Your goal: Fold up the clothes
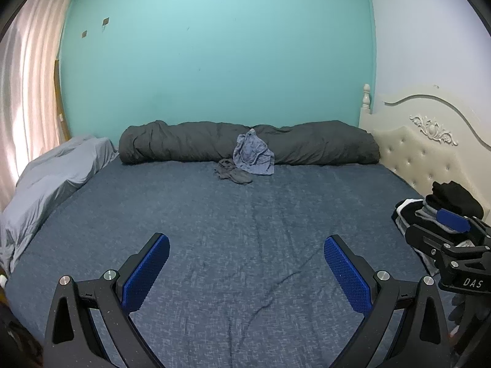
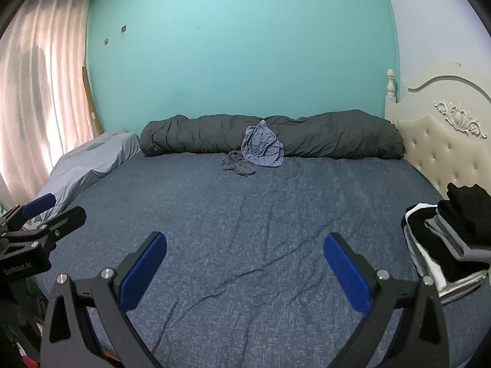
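Blue garment [image 1: 253, 153] lies crumpled at bed's far edge, well apart from both grippers. Left gripper [image 1: 247, 271] and right gripper [image 2: 245, 270] gape wide, empty.

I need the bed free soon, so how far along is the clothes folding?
Done: a stack of folded clothes sits at the right edge of the bed, by the headboard. In hand: nothing; the left gripper and right gripper are both open and empty over bare sheet. Left: a crumpled blue garment leaning on the rolled dark duvet, and a small grey garment beside it.
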Available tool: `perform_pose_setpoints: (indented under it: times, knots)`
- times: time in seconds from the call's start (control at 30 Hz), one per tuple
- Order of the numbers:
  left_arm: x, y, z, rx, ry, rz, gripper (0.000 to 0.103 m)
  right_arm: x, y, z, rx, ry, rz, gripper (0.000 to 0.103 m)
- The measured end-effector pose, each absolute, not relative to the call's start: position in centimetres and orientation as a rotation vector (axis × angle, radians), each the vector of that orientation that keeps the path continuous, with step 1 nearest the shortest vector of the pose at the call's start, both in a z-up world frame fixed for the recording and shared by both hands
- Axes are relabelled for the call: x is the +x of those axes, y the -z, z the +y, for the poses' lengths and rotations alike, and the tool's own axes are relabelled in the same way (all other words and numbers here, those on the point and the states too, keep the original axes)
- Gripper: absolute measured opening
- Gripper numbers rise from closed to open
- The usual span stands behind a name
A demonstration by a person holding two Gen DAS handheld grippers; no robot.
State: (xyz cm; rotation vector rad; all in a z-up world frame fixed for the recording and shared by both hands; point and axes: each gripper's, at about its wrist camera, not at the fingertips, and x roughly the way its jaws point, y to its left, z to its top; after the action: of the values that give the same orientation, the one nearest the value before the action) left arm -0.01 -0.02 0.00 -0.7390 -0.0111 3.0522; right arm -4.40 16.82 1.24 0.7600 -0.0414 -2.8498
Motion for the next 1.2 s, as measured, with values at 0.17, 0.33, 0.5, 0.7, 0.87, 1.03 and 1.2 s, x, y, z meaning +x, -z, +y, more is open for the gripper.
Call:
perform_pose_setpoints:
  times: [0.17, 0.33, 0.5, 0.7, 0.87, 1.03, 1.2]
  knots:
    - [0.20, -0.05, 0.02, -0.755, -3.041, -0.010, 0.103, -4.38, -1.10, 16.93, 0.763, 2.848, -0.048, 0.103]
    - [0.06, 0.05, -0.20, -0.764, -3.034, -0.022, 0.103, -4.31, -1.33, 16.67, 0.760, 2.850, -0.053, 0.103]
    - [0.27, 0.16, 0.35, -0.766, -3.043, -0.014, 0.103, -4.32, -1.30, 16.91, 0.754, 2.849, -0.048, 0.103]
    - [0.43, 0.23, 0.37, -0.767, -3.044, -0.018, 0.103, -4.29, -1.40, 16.96, 0.750, 2.854, -0.052, 0.103]
    - [0.46, 0.03, 0.08, -0.768, -3.043, -0.022, 0.103, -4.22, -1.59, 17.02, 0.743, 2.857, -0.050, 0.103]
    - [0.04, -0.01, -0.04, -0.774, -3.042, -0.025, 0.103, -4.10, -1.55, 17.04, 0.737, 2.860, -0.054, 0.103]
    - [0.03, 0.14, 0.04, -0.771, -3.046, -0.022, 0.103, -4.08, -1.51, 17.17, 0.740, 2.859, -0.056, 0.103]
